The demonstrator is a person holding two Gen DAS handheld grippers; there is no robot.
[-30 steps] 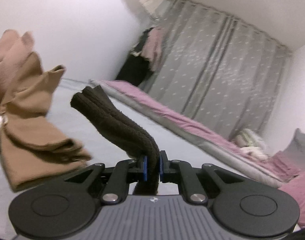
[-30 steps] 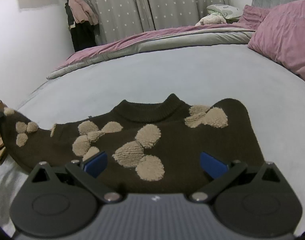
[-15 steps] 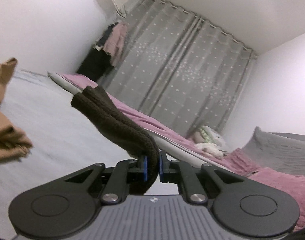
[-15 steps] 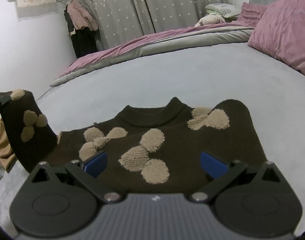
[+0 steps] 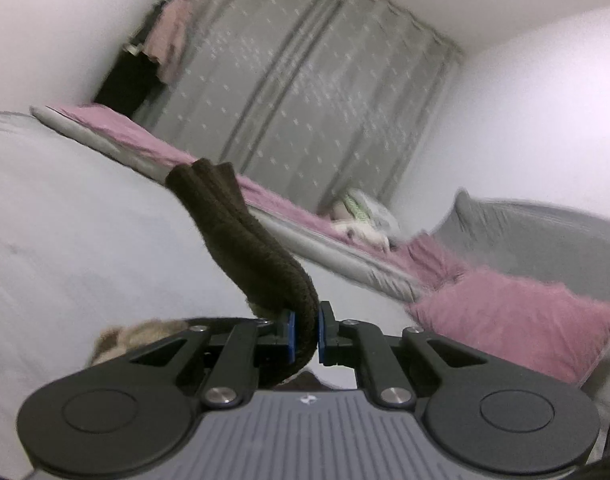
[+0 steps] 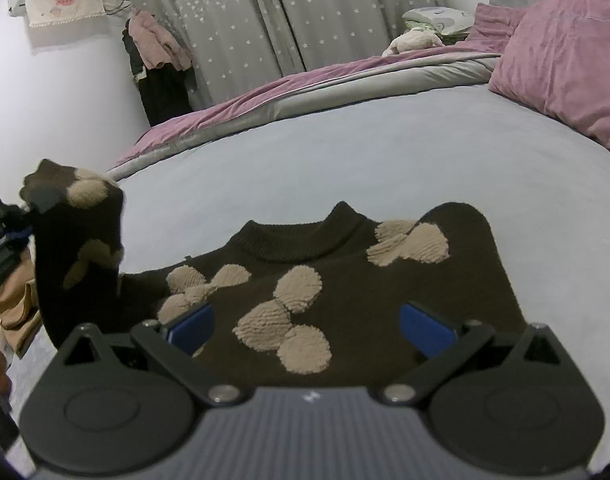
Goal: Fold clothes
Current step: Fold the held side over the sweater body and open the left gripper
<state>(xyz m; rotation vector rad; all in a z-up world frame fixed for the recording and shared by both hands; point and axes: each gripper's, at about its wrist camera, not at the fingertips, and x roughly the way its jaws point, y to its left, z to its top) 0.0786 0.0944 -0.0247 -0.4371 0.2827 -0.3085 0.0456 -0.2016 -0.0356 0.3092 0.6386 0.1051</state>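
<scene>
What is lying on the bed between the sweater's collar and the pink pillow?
Nothing: in the right wrist view, only bare grey bed cover lies between the sweater's collar and the pink pillow.

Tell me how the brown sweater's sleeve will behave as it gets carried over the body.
Probably floppy: the sleeve bends and droops from the left gripper, holding no shape of its own. Its thick knit likely grips the pads rather than slipping. The sweater looks heavy enough to stay flat on the bed.
</scene>
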